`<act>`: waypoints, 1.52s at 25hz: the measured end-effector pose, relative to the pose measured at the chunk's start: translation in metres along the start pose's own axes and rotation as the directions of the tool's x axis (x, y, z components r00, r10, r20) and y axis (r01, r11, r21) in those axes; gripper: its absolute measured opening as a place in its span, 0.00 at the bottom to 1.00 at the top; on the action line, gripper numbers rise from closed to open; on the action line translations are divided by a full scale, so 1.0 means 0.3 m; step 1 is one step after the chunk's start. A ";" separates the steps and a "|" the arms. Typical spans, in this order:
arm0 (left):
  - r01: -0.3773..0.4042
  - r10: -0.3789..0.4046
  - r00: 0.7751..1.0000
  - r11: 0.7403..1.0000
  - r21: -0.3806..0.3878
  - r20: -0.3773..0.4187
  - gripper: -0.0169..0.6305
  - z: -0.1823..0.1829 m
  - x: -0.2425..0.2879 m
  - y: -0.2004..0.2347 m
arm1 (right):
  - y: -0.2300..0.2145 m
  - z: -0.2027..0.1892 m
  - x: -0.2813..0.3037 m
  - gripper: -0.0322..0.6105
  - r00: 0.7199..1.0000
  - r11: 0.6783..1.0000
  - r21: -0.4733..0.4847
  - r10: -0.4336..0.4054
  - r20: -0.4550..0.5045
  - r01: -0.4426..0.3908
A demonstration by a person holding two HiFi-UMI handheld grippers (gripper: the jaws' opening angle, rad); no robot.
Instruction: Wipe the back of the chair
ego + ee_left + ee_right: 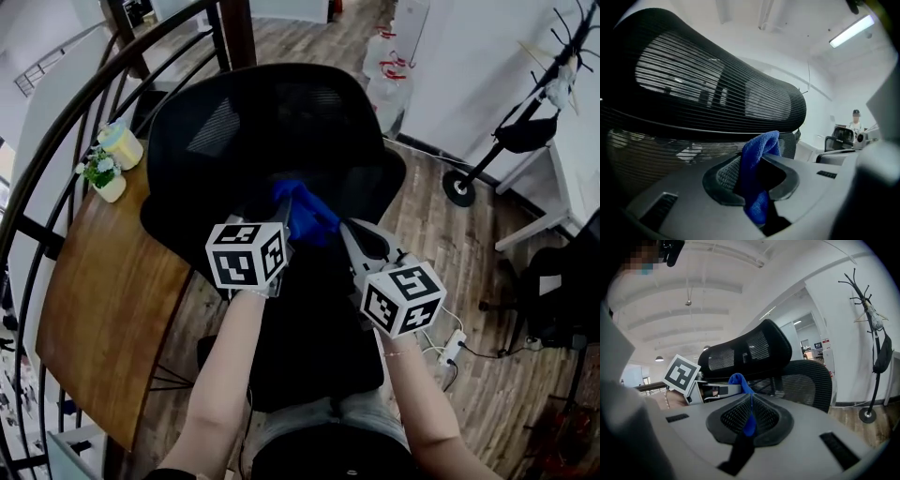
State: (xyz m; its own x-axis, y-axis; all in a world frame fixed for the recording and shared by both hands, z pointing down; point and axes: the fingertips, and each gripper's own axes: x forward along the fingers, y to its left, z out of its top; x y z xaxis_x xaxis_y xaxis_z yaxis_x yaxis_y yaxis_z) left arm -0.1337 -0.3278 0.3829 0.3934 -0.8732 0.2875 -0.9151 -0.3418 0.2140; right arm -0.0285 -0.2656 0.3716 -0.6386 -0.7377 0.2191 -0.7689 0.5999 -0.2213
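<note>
— In front of you, at the black mesh chair back (272, 131), how much of the wiping can you count as done?

— None that shows. The mesh looks the same all over, with no wiped streak to go by, so I would treat the whole back as left to do. You are at the point of holding the blue cloth (305, 214) ready.

— Which gripper has it?

— Both. Your left gripper (753, 178) has its jaws clamped on a thick fold, and a tuft of cloth stands up above them toward the mesh. Your right gripper (750, 416) has its jaws pinched almost together on a thin edge of the same cloth. The two grippers sit close side by side, and the cloth bridges them.

— And where is the cloth against the chair?

— From your head camera it lies over the lower middle of the chair back. I cannot tell whether it presses on the mesh or hangs just short of it.
</note>
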 end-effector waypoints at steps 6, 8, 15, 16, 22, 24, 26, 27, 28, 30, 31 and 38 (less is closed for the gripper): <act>-0.084 0.085 0.996 0.996 -0.024 0.017 0.14 0.002 -0.107 0.140 | 0.101 -0.012 0.074 0.09 0.997 0.997 -0.007 0.070 -0.023 -0.071; -0.118 0.119 0.993 0.992 -0.033 0.024 0.14 0.001 -0.151 0.187 | 0.134 -0.015 0.095 0.09 0.995 0.996 -0.011 0.093 -0.030 -0.093; -0.227 0.229 0.973 0.972 -0.058 0.035 0.14 -0.001 -0.304 0.351 | 0.235 -0.045 0.158 0.09 0.985 0.986 -0.020 0.162 -0.059 -0.163; -0.244 0.246 0.969 0.968 -0.059 0.035 0.14 -0.002 -0.329 0.374 | 0.247 -0.051 0.164 0.09 0.983 0.985 -0.019 0.169 -0.064 -0.171; -0.366 0.370 0.928 0.927 -0.086 0.043 0.14 -0.009 -0.487 0.514 | 0.280 -0.066 0.179 0.09 0.978 0.980 -0.019 0.195 -0.076 -0.197; -0.406 0.411 0.910 0.909 -0.096 0.045 0.14 -0.015 -0.537 0.558 | 0.282 -0.069 0.180 0.09 0.977 0.980 -0.016 0.197 -0.077 -0.199; -0.436 0.442 0.896 0.894 -0.107 0.044 0.14 -0.023 -0.576 0.592 | 0.278 -0.075 0.177 0.09 0.978 0.980 -0.012 0.195 -0.079 -0.196; -0.447 0.453 0.890 0.888 -0.111 0.044 0.14 -0.027 -0.592 0.602 | 0.273 -0.079 0.172 0.09 0.978 0.981 -0.010 0.192 -0.080 -0.193; -0.453 0.460 0.887 0.884 -0.113 0.044 0.14 -0.030 -0.606 0.605 | 0.265 -0.081 0.167 0.09 0.979 0.982 -0.007 0.188 -0.079 -0.189; -0.444 0.452 0.891 0.889 -0.113 0.050 0.14 -0.032 -0.618 0.583 | 0.243 -0.084 0.154 0.09 0.982 0.984 0.000 0.175 -0.076 -0.176; -0.429 0.436 0.898 0.897 -0.110 0.053 0.14 -0.032 -0.614 0.559 | 0.228 -0.085 0.147 0.09 0.983 0.986 0.004 0.166 -0.073 -0.166; -0.187 0.189 0.982 0.980 -0.066 0.027 0.14 -0.093 -0.416 0.230 | 0.101 -0.110 0.087 0.09 0.995 0.996 0.045 0.074 -0.062 -0.072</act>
State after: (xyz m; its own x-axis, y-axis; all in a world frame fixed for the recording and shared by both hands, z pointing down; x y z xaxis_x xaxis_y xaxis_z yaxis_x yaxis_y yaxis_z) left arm -0.2434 -0.2326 0.3877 0.2109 -0.9310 0.2978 -0.9646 -0.1489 0.2178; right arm -0.0695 -0.2563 0.4019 -0.6948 -0.6703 0.2608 -0.7189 0.6367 -0.2789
